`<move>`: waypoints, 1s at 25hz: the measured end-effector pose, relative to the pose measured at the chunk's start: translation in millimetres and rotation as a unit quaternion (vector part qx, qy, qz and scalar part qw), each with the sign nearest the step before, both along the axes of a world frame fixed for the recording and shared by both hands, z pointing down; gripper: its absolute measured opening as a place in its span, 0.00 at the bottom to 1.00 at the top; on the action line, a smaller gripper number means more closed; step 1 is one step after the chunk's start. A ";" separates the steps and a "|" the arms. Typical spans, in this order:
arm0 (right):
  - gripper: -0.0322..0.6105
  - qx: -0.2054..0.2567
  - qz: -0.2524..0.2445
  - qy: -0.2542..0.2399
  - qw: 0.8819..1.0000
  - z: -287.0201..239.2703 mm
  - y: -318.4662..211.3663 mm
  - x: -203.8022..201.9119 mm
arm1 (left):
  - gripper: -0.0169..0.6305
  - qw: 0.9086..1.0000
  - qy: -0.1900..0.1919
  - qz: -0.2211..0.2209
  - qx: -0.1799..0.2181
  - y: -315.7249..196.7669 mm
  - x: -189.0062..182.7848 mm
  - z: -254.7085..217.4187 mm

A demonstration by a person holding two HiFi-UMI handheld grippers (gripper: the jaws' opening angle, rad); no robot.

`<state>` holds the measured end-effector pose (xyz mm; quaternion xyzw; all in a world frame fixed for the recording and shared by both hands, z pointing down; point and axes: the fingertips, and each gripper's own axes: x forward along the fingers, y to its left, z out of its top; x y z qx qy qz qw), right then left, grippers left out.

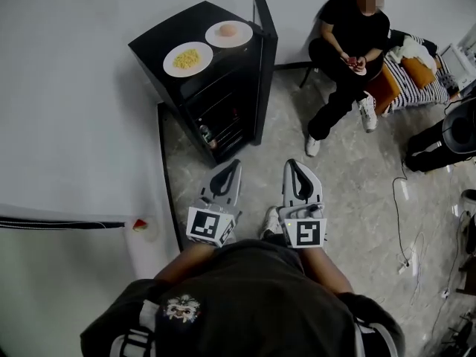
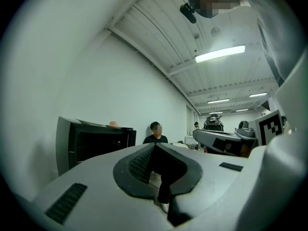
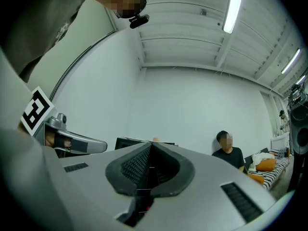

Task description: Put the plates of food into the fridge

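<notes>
two white plates flat atop black mini fridge (image 1: pixel 152 48), well ahead of my left gripper (image 1: pixel 229 168), nearer plate (image 1: pixel 187 59) with yellow food, farther plate (image 1: pixel 229 33) with pinkish lump, fridge door (image 1: pixel 265 58) open

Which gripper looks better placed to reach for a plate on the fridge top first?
Left, probably. The left gripper and right gripper are both shut, empty and level, but the fridge with the nearer plate on top stands ahead to the left.

Head view is looking steeply down from well back; both gripper views are sitting low, facing level, sharing the fridge (image 1: pixel 223 106) and seated person (image 1: pixel 349 50) with it.
</notes>
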<state>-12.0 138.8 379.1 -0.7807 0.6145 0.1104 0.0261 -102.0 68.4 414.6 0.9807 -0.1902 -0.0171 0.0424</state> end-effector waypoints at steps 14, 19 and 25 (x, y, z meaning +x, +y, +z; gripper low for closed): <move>0.09 0.009 -0.090 -0.006 0.996 1.6 -44.8 67.4 | 0.06 0.996 -0.011 -0.087 -0.012 -41.0 57.4 9.4; 0.09 0.001 -0.136 -0.010 0.991 -3.5 -59.3 81.2 | 0.06 0.992 -0.021 -0.125 -0.017 -45.1 66.1 13.7; 0.09 -0.003 -0.165 -0.029 0.986 -3.2 -65.6 93.4 | 0.06 0.988 -0.024 -0.151 -0.022 -43.0 75.6 11.2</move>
